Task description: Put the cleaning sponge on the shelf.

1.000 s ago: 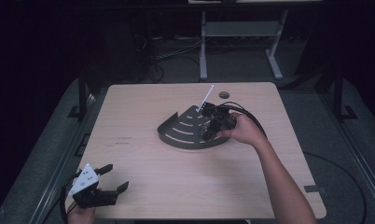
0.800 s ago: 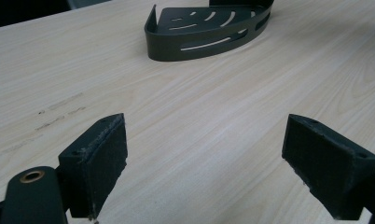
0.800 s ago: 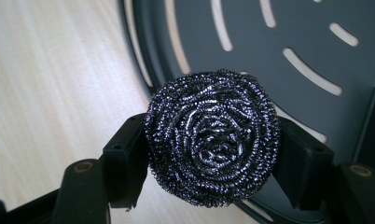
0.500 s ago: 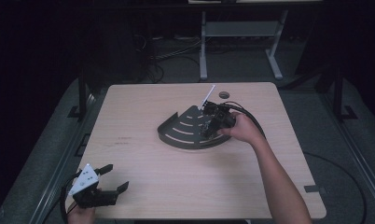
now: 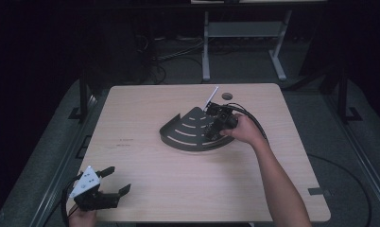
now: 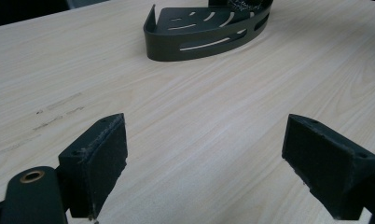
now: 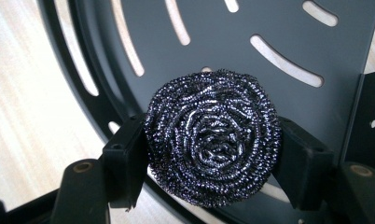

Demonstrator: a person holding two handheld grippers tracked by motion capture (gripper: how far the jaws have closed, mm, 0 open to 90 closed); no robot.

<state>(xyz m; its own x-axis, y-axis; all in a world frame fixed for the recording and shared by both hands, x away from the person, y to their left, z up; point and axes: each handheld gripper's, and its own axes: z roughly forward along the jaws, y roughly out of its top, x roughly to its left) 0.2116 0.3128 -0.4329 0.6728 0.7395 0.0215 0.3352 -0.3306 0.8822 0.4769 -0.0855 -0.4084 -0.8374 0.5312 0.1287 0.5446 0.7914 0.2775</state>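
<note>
A dark quarter-round slotted tray (image 5: 190, 132) lies near the table's middle; its curved wall (image 6: 199, 44) faces my left gripper view. My right gripper (image 5: 215, 126) hovers over the tray's right part, shut on a round steel-wool scourer (image 7: 212, 156) squeezed between its pads (image 7: 125, 161), with the slotted tray floor (image 7: 232, 51) right behind it. My left gripper (image 5: 113, 182) rests at the table's near left corner, open, with bare wood between its pads (image 6: 99, 161).
A thin white stick (image 5: 211, 98) leans up from the tray's back edge. A small dark round hole (image 5: 227, 96) sits in the tabletop behind it. Faint marks (image 5: 125, 142) show on the wood left of the tray. A metal stand (image 5: 240, 38) is beyond the table.
My right gripper has shifted very slightly over the tray with the scourer in it. My left gripper has stayed in place.
</note>
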